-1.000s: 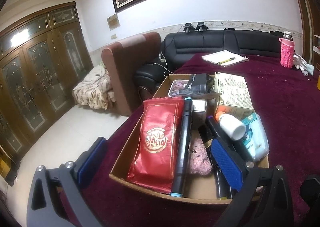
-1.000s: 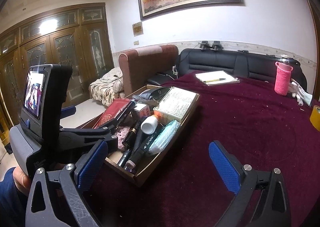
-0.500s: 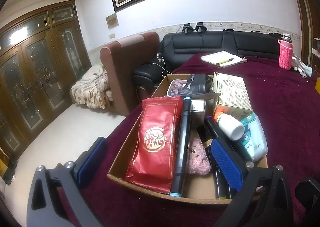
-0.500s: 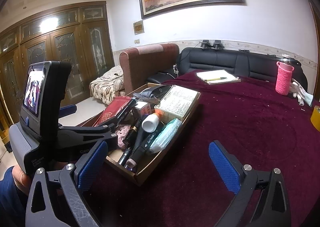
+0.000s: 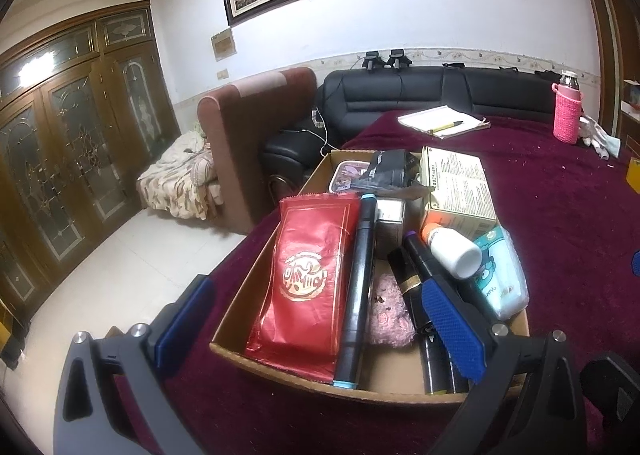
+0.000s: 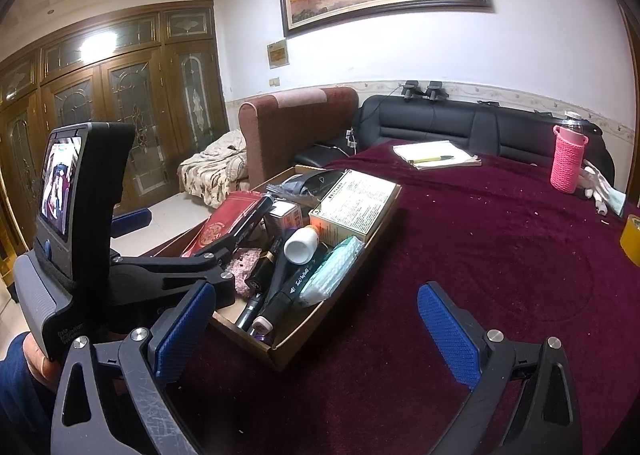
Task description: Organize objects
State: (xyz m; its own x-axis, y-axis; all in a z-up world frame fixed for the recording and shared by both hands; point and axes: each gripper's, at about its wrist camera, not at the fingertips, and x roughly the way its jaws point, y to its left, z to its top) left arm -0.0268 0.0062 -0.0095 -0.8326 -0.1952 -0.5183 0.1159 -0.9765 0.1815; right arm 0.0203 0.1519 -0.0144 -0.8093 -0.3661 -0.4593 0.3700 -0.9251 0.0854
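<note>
A full cardboard box sat on the dark red cloth; behind it stood a black sofa. Both the left gripper and the right gripper were spread apart, empty.

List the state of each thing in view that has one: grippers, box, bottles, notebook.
left gripper: open, empty, over the box's near end
right gripper: open, empty, above the tablecloth
cardboard box: open-topped, crammed with items
red foil pouch: sealed, lying flat
white bottle: capped, on its side
pink-sleeved bottle: upright, capped
notebook: lying flat, pen on top
</note>
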